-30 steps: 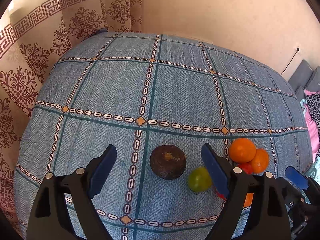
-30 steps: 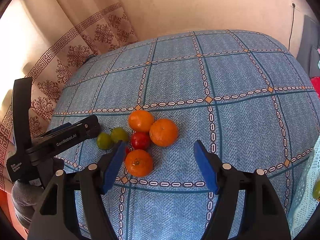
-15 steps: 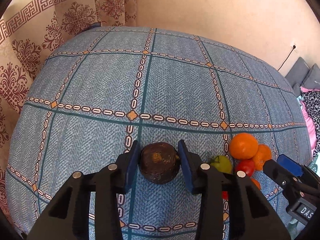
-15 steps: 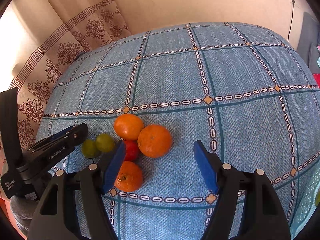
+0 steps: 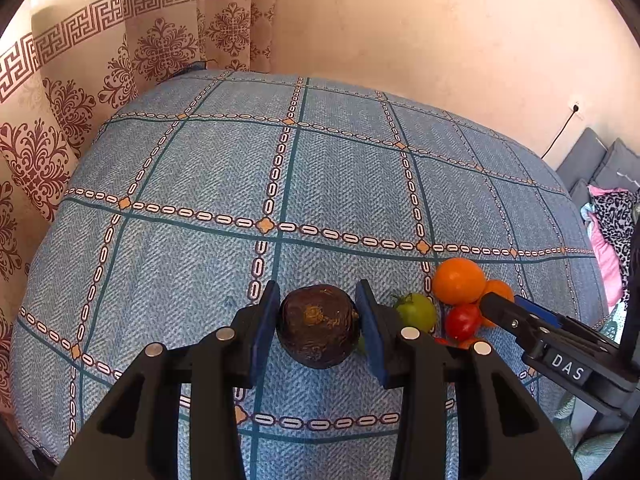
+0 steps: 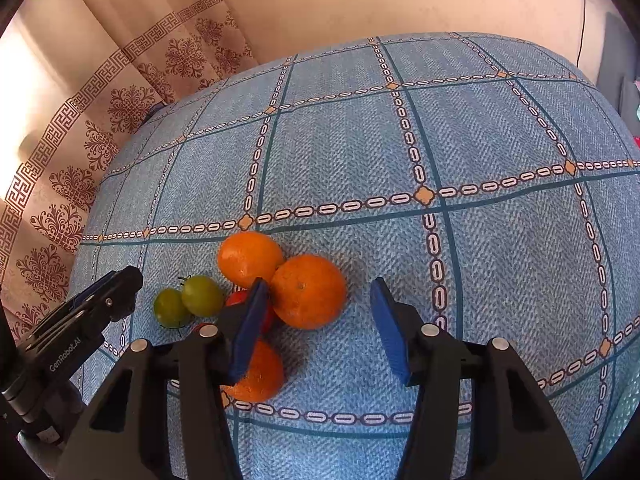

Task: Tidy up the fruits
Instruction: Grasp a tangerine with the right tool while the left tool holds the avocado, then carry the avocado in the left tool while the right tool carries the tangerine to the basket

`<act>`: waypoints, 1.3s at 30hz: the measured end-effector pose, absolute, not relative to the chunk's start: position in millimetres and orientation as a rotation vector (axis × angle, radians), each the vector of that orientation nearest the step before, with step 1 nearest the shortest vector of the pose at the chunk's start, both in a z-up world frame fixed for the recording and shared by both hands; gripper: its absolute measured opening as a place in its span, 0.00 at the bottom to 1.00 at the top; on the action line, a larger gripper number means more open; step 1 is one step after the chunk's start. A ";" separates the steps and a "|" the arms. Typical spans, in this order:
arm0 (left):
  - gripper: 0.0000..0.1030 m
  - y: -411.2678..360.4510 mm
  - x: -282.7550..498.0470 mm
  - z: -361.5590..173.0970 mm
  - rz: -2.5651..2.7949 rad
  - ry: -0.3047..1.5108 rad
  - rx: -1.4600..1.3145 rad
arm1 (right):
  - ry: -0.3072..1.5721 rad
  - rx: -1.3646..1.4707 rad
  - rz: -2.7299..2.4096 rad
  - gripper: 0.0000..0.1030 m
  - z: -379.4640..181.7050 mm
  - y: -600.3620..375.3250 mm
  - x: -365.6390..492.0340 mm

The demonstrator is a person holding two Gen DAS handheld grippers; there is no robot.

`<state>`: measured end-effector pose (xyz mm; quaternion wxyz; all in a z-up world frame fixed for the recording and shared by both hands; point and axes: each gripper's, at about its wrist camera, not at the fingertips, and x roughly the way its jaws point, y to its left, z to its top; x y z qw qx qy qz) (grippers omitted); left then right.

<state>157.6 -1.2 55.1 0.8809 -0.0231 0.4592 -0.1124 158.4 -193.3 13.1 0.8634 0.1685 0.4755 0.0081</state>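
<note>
**Left tongs clamped on the dark fruit, right tongs spread over the oranges**

In the left wrist view the left tongs (image 5: 318, 320) stood at lower centre, their two blue pads pressed against either side of a dark brown, rough-skinned round fruit (image 5: 318, 326) (possibly an avocado, though the skin alone does not settle it). Whether the fruit rested on the cloth or hung just above it cannot be told. Just right of it lay a green tomato (image 5: 416, 311), then a red tomato (image 5: 463, 321), with an orange (image 5: 458, 281) above them and a second orange (image 5: 498, 290) partly hidden behind the black body of the other tool at the right edge.

In the right wrist view the right tongs (image 6: 316, 324) were released, pads wide apart at lower centre, holding nothing. Between the pads sat the large orange (image 6: 309, 291), touching the upper orange (image 6: 250, 258). A third orange (image 6: 260, 374) showed below the left pad, and the red tomato (image 6: 240, 298) peeked out behind it. Two green tomatoes (image 6: 202, 295) (image 6: 170, 307) lay touching each other at centre left.

All the fruit lay on a bed covered with a blue checked bedspread (image 6: 480, 120). A patterned curtain (image 5: 100, 60) hung at upper left, and a plain wall (image 5: 440, 32) filled the top.
</note>
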 end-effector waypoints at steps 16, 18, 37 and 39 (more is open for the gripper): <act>0.38 -4.1 147.5 57.5 -0.256 0.940 -0.053 | 0.942 0.395 0.083 0.39 19.0 -194.6 148.1; 0.38 -5.5 143.2 62.4 -0.262 0.928 -0.054 | 0.928 0.393 0.090 0.39 26.5 -194.0 141.5; 0.38 -40.5 57.4 134.8 -0.401 0.735 -0.052 | 0.667 0.372 0.043 0.39 107.5 -221.3 38.4; 0.38 -48.6 47.8 140.4 -0.423 0.720 -0.050 | 0.638 0.371 0.031 0.39 114.9 -231.0 24.2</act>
